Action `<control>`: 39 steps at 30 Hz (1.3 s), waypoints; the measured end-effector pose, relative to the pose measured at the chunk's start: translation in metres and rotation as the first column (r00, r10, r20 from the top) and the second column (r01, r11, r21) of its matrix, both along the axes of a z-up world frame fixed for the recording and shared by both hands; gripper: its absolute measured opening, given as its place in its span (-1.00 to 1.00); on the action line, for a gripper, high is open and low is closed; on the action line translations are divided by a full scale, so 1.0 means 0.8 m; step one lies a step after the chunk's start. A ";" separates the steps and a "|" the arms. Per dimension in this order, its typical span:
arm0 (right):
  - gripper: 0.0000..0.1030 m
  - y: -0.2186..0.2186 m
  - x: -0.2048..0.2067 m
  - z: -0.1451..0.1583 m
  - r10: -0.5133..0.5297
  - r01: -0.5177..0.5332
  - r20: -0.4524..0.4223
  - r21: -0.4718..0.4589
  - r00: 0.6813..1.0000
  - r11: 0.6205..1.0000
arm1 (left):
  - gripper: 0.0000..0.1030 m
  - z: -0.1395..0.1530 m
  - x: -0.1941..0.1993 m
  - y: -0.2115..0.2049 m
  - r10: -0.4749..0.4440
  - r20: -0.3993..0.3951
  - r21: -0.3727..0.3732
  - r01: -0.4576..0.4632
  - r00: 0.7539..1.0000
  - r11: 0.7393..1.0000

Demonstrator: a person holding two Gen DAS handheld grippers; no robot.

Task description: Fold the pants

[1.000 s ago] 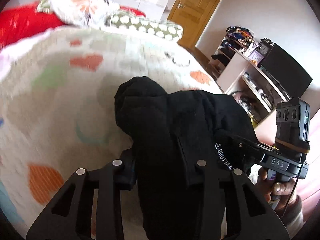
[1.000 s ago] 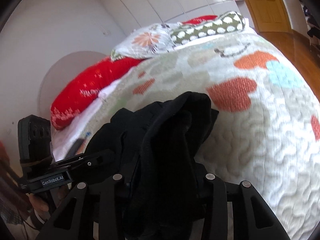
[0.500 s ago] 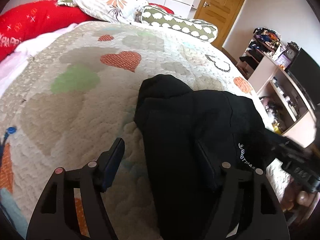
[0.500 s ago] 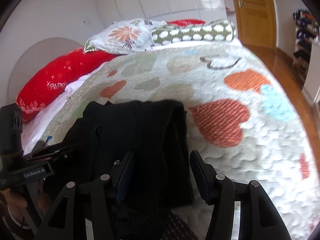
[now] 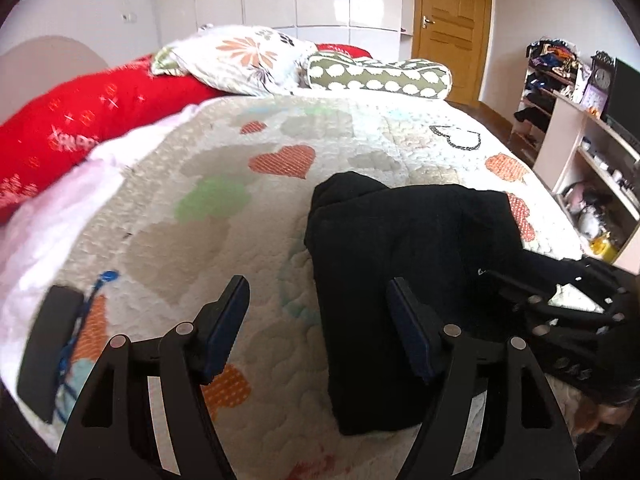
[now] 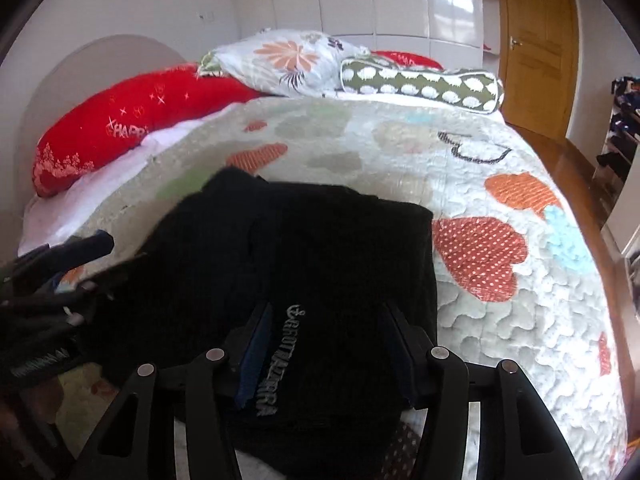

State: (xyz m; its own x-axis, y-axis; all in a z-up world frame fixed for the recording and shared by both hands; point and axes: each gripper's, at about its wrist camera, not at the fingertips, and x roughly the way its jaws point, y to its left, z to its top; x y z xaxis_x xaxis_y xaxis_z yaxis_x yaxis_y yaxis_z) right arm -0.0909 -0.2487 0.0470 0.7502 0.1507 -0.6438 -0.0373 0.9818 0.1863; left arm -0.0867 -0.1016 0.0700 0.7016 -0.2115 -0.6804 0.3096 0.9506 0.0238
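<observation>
A: Where do the black fabric pants (image 5: 404, 264) sit now?

B: Folded into a compact bundle on the quilted bedspread with coloured hearts (image 5: 248, 216). From the left tool (image 5: 316, 320), the bundle lies ahead and to its right; only the right finger overlaps the near left edge. The bedspread shows plainly in the gap.

A: So the left tool holds nothing?

B: Nothing. Its jaws stand wide apart, with bare quilt between them. I judge it has been set to the side so the fold can settle without being dragged.

A: And the right tool (image 6: 324, 344)?

B: Parted about halfway, directly over the near part of the bundle. The silver lettering on the fabric (image 6: 280, 360) shows between its fingers, and the pads do not seem to press on the cloth. It grips nothing, as far as I can tell.

A: Why leave the pants there?

B: Probably because that stretch of bed just ahead of both tools is flat and uncluttered; the red long pillow (image 6: 132, 120) and the green spotted bolster (image 6: 420, 82) lie well beyond, at the head.

A: How far along is the folding?

B: The pants look doubled over, edges fairly square. It seems nearly finished, perhaps needing a final smoothing.
</observation>
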 end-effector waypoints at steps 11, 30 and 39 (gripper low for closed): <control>0.04 -0.006 -0.063 0.040 -0.095 0.094 0.087 0.013 0.992 0.995 | 0.39 0.028 -0.044 0.008 0.048 0.070 -0.035 -0.045 0.996 0.998; 0.06 0.007 -0.096 0.054 -0.096 0.094 0.103 0.022 0.990 0.995 | 0.39 0.047 -0.087 0.009 0.051 0.125 -0.044 -0.046 0.991 0.998; 0.06 0.007 -0.099 0.055 -0.098 0.096 0.101 0.023 0.990 0.995 | 0.39 0.052 -0.093 0.007 0.049 0.141 -0.038 -0.044 0.989 0.998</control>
